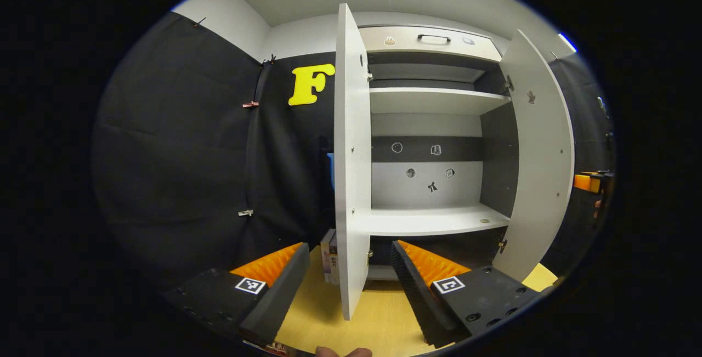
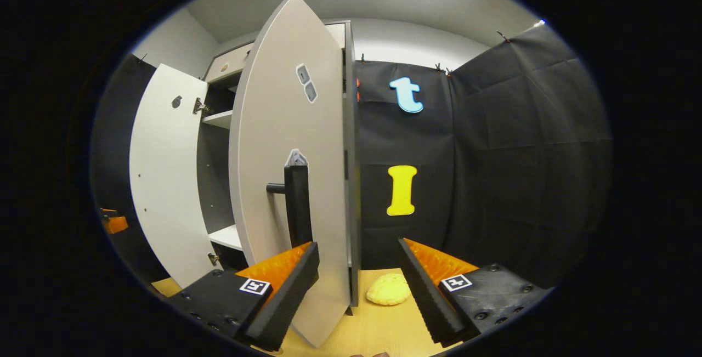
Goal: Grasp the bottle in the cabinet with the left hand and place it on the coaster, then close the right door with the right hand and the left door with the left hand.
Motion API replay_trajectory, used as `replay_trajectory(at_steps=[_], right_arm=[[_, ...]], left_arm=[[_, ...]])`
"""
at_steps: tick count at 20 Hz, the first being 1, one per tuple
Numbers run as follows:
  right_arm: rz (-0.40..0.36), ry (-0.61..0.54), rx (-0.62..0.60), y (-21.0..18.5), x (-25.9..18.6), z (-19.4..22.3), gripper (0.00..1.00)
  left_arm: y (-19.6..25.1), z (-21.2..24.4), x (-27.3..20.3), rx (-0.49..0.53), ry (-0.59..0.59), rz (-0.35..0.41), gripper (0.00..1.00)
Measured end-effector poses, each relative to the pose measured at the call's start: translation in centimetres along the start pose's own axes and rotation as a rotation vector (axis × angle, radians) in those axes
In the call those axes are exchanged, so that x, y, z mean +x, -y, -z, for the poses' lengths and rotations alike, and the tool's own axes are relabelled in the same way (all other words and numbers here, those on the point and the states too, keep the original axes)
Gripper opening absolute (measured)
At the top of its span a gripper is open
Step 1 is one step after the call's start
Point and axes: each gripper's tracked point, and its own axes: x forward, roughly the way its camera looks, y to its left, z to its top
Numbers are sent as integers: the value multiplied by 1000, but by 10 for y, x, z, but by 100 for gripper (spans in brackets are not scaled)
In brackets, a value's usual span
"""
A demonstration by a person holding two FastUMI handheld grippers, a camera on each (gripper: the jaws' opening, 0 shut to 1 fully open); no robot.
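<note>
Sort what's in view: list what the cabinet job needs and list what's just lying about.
Job:
white left cabinet door
white right cabinet door with black bar handle
left gripper
right gripper

Lying about:
yellow bumpy bun-shaped lump on the wooden table
small boxes beside the cabinet

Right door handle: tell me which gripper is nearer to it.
Right. The right gripper is open just below and in front of the right door's handle, its left finger under the bar. The left gripper is open astride the left door's edge, away from it.
</note>
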Motion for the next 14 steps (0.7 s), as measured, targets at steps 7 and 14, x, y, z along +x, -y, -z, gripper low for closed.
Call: replay_trajectory(at_steps=[7, 14], right_arm=[[-91, 3, -46, -54, 24, 4, 95], [-184, 6, -46, -115, 68, 11, 96]], left_arm=[[-19, 2, -6, -4, -5, -22, 95], [-31, 5, -7, -12, -13, -39, 95]])
